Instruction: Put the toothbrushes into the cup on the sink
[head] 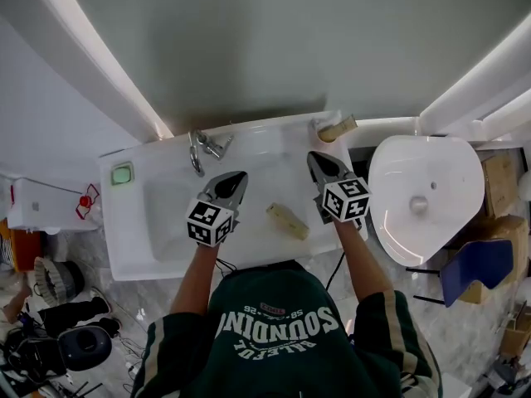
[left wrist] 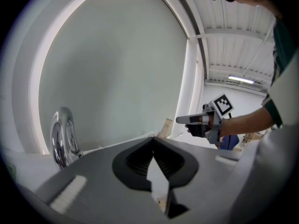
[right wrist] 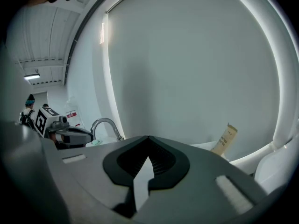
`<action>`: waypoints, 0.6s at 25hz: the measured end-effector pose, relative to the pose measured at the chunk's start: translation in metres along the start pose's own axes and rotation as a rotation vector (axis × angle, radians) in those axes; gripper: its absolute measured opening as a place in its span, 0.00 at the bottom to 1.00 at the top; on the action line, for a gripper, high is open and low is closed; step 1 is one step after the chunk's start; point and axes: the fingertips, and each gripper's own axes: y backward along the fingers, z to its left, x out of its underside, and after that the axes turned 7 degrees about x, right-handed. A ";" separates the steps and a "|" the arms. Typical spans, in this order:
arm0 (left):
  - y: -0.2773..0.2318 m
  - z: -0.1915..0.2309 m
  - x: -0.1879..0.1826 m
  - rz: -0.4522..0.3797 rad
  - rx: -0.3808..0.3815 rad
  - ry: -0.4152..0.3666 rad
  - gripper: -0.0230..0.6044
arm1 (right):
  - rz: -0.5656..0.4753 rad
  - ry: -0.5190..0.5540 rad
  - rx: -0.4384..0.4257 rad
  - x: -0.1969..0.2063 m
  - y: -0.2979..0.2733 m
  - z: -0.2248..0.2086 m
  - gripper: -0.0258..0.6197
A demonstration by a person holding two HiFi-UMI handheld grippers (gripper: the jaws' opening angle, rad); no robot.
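Left gripper [head: 235,180] and right gripper [head: 319,162] both closed, empty. Toothbrush [head: 286,220] lies flat in sink [head: 124,222] between them. Cup [head: 321,128] is at the back-right corner. Risk: toothbrush skids on the slick basin, or the cup gets knocked.

chrome faucet [head: 196,154] curved, upright | green soap dish [head: 122,173] left of it, apart | 1 white toilet [head: 423,197] far right (seen from above) | blue chair [head: 477,268] just beside toilet
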 end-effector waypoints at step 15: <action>0.022 0.012 0.028 0.028 -0.051 0.058 0.12 | 0.196 0.061 -0.080 0.068 -0.015 0.029 0.04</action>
